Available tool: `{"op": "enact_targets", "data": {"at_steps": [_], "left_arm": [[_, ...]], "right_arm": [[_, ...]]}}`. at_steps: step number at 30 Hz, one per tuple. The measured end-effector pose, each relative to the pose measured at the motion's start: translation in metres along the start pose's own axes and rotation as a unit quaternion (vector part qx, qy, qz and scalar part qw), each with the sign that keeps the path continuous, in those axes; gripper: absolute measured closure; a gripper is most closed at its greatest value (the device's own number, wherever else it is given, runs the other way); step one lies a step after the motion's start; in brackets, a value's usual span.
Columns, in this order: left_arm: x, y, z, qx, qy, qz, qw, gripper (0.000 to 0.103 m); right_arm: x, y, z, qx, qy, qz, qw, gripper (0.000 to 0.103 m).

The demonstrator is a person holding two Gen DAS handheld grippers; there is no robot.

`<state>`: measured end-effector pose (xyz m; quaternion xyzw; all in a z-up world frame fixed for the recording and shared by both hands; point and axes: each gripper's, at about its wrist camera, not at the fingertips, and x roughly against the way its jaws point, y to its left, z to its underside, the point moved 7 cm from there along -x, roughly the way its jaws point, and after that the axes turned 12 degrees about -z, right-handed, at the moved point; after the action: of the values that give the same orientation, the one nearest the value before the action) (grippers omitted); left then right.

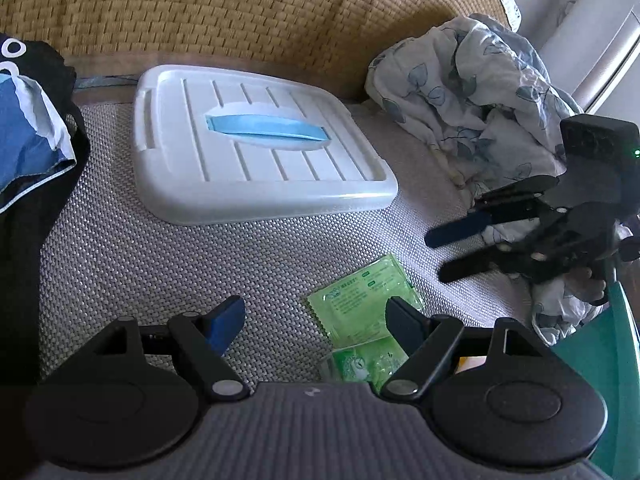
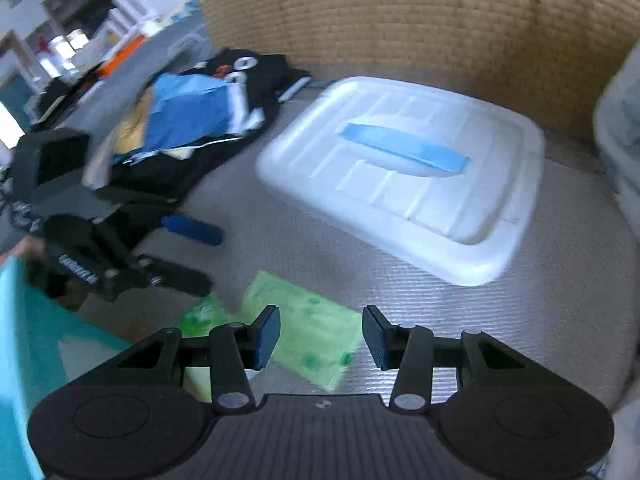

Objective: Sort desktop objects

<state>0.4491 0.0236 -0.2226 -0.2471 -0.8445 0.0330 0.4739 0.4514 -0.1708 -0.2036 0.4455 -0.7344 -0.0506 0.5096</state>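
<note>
- Left gripper (image 1: 316,322): my jaws wide apart, empty, over the green packet (image 1: 362,300) at the cushion's (image 1: 160,248) front edge.
- Right gripper (image 2: 322,336): jaws half apart, empty.
- White lid (image 1: 256,140) farther back; floral cloth (image 1: 472,88) at right edge.

- We were in a home, working on a sofa seat (image 1: 160,240) covered with a grey woven mat.
- A tan straw mat (image 1: 240,4) covered its backrest at twelve o'clock.
- A crumpled leaf-print cloth (image 1: 472,92) lay at two o'clock and folded dark clothes (image 1: 28,140) at nine.
- In the right wrist view, a blurred room with shelving (image 2: 76,36) stood at ten o'clock.
</note>
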Motion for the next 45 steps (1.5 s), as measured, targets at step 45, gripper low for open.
{"op": "enact_targets", "data": {"at_steps": [45], "left_arm": [[-0.007, -0.022, 0.027, -0.039, 0.082, 0.122, 0.9883, 0.036]], "right_arm": [[-0.042, 0.023, 0.029, 0.078, 0.075, -0.076, 0.991, 0.076]]}}
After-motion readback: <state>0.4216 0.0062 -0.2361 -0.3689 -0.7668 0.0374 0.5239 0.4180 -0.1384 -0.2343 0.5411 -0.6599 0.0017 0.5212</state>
